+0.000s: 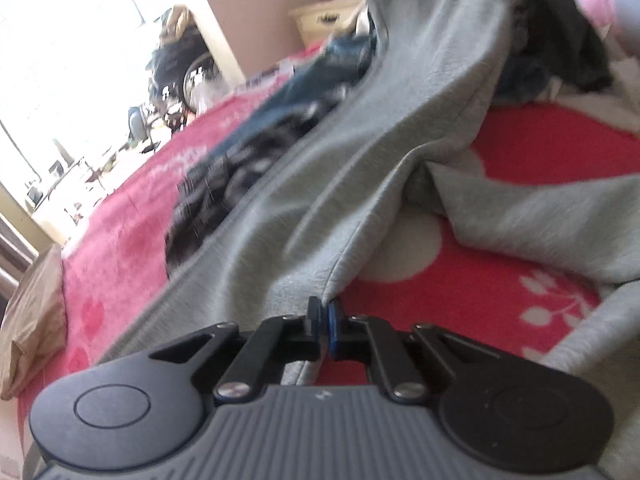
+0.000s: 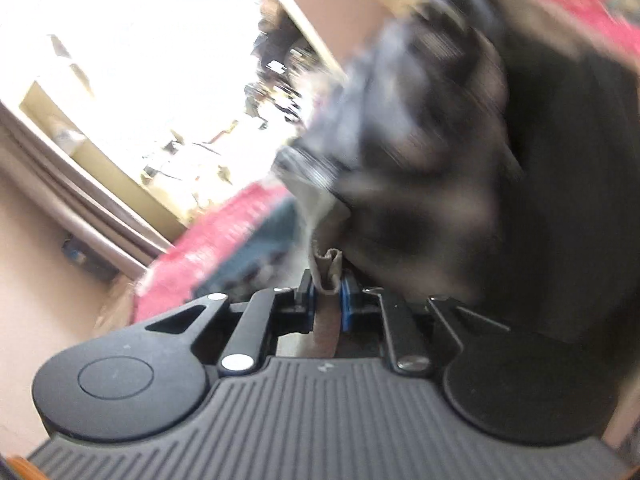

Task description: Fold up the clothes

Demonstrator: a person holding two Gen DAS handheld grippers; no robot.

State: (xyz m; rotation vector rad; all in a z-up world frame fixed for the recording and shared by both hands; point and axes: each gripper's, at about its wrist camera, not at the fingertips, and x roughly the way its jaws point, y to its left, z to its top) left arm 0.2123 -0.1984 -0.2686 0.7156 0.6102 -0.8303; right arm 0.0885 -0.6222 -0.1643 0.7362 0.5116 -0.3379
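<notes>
A grey garment [image 1: 360, 152] is stretched across the red floral blanket [image 1: 460, 272] on the bed. My left gripper [image 1: 323, 312] is shut on a hem corner of the grey garment, near the blanket. In the blurred right wrist view my right gripper [image 2: 327, 284] is shut on a bunched grey edge of fabric [image 2: 328, 268], lifted above the bed. I take it for the same grey garment. Dark clothes [image 2: 460, 140] fill the space right behind it.
A pile of dark and blue clothes [image 1: 288, 112] lies on the bed beyond the grey garment. More dark clothes [image 1: 560, 40] sit at the far right. A tan cushion [image 1: 32, 320] is at the bed's left edge. A cream nightstand [image 1: 324, 20] stands by the wall.
</notes>
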